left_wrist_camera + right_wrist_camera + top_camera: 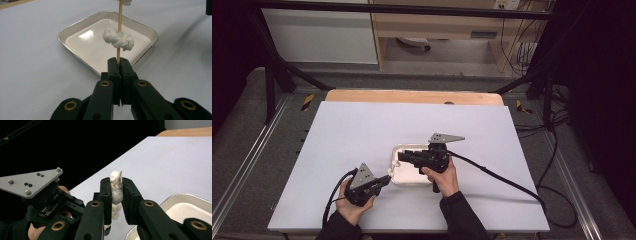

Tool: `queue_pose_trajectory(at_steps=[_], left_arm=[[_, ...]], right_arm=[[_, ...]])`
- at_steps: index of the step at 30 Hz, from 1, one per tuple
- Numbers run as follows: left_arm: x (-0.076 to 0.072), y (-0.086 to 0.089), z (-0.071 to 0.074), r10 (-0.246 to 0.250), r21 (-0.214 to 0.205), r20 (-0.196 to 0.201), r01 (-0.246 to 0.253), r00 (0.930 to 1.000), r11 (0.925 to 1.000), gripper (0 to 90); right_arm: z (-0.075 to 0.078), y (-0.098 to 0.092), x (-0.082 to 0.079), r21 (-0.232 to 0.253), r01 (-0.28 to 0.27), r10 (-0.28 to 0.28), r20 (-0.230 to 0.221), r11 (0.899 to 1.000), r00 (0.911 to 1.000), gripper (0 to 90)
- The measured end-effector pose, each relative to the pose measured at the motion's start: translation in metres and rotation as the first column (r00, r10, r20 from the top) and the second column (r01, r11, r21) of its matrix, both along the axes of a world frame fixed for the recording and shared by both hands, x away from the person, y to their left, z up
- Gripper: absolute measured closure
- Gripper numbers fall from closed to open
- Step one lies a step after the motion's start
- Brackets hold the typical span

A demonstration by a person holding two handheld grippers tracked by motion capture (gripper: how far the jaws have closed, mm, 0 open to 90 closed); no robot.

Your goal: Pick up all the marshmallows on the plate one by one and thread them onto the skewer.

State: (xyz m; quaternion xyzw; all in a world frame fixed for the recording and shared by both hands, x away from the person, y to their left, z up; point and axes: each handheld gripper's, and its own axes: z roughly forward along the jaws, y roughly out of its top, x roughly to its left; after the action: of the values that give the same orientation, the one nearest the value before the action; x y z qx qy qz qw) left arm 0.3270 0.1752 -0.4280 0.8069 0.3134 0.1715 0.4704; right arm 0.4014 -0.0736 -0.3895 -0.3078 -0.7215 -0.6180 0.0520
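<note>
We had the left gripper (119, 65) clamped tight on the bottom of the wooden skewer (119, 32), holding it over the white tray (75, 31). One fluffy white piece (119, 39) sat midway up the stick. Further up, the right gripper (116, 187) was pinching another white piece (116, 187) right at the skewer tip. Pull crooked and the stick could've snapped. That pinch showed in the right gripper view, while the high view just gave dark gripper bodies.

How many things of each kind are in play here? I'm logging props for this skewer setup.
Wooden skewer: 1
White fluffy pieces on the skewer: 2
White square tray: 1
Hand-held grippers, left and right: 2
Total: 6
</note>
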Motion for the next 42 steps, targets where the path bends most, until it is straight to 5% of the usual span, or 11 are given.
queue_pose_trajectory(at_steps=[1,3,5,10,13,19,28,34,38,42], left_arm=[[0.000,-0.001,0.003,-0.006,-0.015,0.008,0.006,0.9999,0.9999,89.1],[-0.001,-0.004,0.005,0.013,0.036,0.039,-0.014,0.9991,0.9993,89.1],[0.001,-0.003,0.001,0.011,0.003,0.003,-0.011,0.9999,0.9999,89.1],[0.001,0.000,0.002,0.013,-0.003,0.003,-0.013,0.9999,0.9999,89.1],[0.002,0.001,0.000,0.017,-0.005,-0.011,-0.017,0.9998,0.9998,89.1],[0.002,0.002,0.001,0.021,-0.011,-0.013,-0.021,0.9997,0.9997,89.1],[0.003,0.003,0.003,0.022,-0.001,-0.028,-0.022,0.9993,0.9997,89.0],[0.004,0.002,0.004,0.012,0.001,-0.050,-0.012,0.9987,0.9999,89.0],[0.006,0.003,0.006,0.010,0.002,-0.066,-0.010,0.9978,0.9999,88.9],[0.007,0.003,0.007,0.008,0.008,-0.072,-0.007,0.9974,0.9999,88.9]], right_arm=[[-0.002,0.001,0.000,-0.015,-0.016,0.016,-0.019,1.000,0.9997,79.8],[-0.011,0.007,-0.002,-0.038,-0.038,0.036,-0.037,0.999,0.9986,79.6],[-0.014,0.009,-0.003,-0.031,-0.031,0.030,-0.020,0.999,0.9993,79.3],[-0.012,0.008,-0.003,-0.026,-0.016,0.015,-0.011,1.000,0.9998,74.7],[-0.006,0.004,-0.003,-0.029,0.010,-0.009,0.015,1.000,0.9998,61.2],[0.002,-0.005,-0.004,-0.116,0.057,-0.049,0.066,0.992,0.9966,34.7],[-0.009,-0.028,-0.002,-0.268,0.136,-0.105,0.126,0.954,0.9865,11.9],[-0.018,-0.050,-0.001,-0.364,0.144,-0.111,0.109,0.920,0.9877,3.8],[-0.022,-0.066,-0.002,-0.395,0.162,-0.134,0.098,0.904,0.9861,1.8],[-0.027,-0.085,-0.005,-0.393,0.191,-0.160,0.112,0.899,0.9809,1.8]])
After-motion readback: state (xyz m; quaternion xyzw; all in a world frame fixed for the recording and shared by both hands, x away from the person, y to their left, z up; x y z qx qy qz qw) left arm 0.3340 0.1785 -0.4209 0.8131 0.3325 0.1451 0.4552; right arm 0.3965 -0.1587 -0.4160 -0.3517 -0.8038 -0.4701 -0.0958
